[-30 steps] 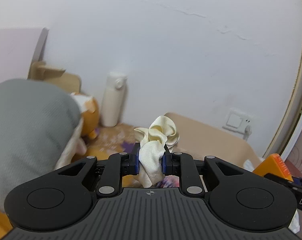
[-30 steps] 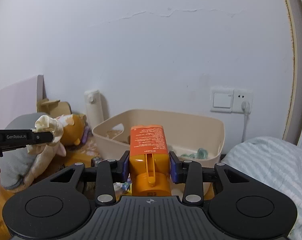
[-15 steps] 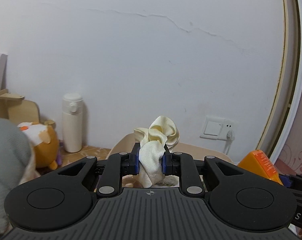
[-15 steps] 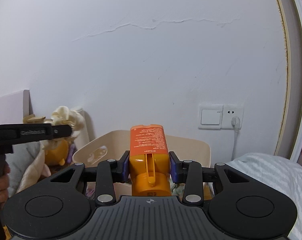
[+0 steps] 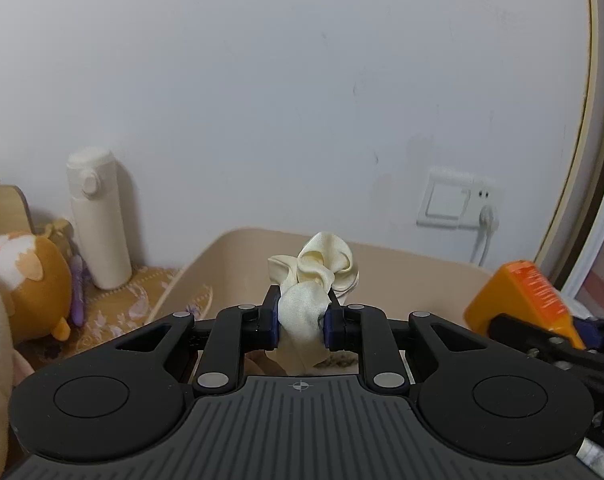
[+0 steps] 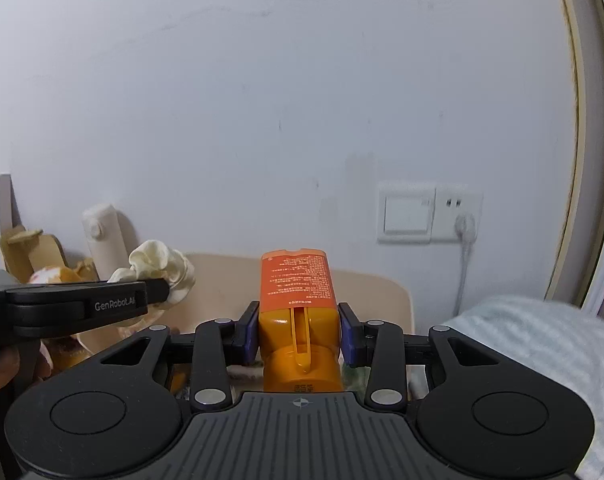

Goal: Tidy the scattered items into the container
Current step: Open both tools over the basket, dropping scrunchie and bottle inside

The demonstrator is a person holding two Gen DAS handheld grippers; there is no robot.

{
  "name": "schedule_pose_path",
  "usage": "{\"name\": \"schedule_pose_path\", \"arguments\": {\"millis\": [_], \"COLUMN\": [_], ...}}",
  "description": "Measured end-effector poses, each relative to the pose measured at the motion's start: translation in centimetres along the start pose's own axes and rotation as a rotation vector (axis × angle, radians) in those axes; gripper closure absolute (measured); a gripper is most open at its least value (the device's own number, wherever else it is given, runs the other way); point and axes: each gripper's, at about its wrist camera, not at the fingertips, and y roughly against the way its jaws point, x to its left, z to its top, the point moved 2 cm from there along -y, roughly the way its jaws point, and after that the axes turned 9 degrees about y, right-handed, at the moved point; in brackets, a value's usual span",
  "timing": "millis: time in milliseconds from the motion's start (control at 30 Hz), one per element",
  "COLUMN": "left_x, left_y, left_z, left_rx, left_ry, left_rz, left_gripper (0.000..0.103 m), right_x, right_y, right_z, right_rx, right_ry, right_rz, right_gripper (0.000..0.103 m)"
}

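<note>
container ahead, both grippers loaded

the container (image 5: 414,268) is a beige plastic tub with smooth walls and rounded corners, sitting against the white wall; i see it straight ahead in both wrist views.

my left gripper (image 5: 301,320) has its fingers clamped on a cream scrunchie (image 5: 314,276), a shiny satin-like ring of cloth that bunches into soft ruffles above the blue pads and hangs in a fold below them. it is held in front of the tub, roughly level with the rim; i cannot tell if it is over the inside.

my right gripper (image 6: 300,330) has its fingers pressed against both sides of an orange bottle (image 6: 298,308), a glossy hard plastic thing with a flat rectangular upper part bearing an orange printed label and a rounder base toward the camera. it stands upright in the grip, in front of the tub's far wall.

off to the left stand a matte white cylindrical flask (image 5: 99,216) and a fuzzy orange plush toy (image 5: 30,280). a ribbed, pale striped blanket (image 6: 542,352) lies to the right, and a white switch and socket plate (image 6: 428,212) is on the wall.
</note>
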Motion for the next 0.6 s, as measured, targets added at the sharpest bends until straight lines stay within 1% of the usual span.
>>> {"name": "schedule_pose_path", "arguments": {"millis": [167, 300, 433, 500, 533, 567, 600], "left_x": [0.4, -0.1, 0.0, 0.2, 0.2, 0.1, 0.1], "left_y": [-2.1, -3.0, -3.7, -3.8, -3.8, -3.6, -3.3], "left_z": [-0.4, -1.0, -1.7, -2.1, -2.1, -2.1, -2.0], "left_rx": [0.093, 0.123, 0.166, 0.181, 0.185, 0.181, 0.171], "left_ry": [0.019, -0.025, -0.020, -0.029, -0.036, -0.045, -0.045], "left_rz": [0.016, 0.029, 0.033, 0.029, 0.017, 0.003, 0.001], "left_gripper": [0.083, 0.082, 0.078, 0.066, 0.055, 0.040, 0.032], "right_x": [-0.2, -0.2, -0.1, -0.1, 0.0, 0.0, 0.1], "right_y": [-2.0, -2.8, -3.1, -3.1, -3.1, -3.0, -2.8], "right_z": [-1.4, -2.0, -2.7, -3.0, -3.1, -3.2, -3.2], "right_rx": [0.056, 0.084, 0.103, 0.110, 0.111, 0.109, 0.103], "right_ry": [-0.017, -0.014, -0.012, -0.016, -0.012, -0.007, -0.003], "right_rz": [-0.008, -0.020, -0.033, -0.033, -0.036, -0.040, -0.041], "right_gripper": [0.067, 0.067, 0.067, 0.067, 0.067, 0.068, 0.061]}}
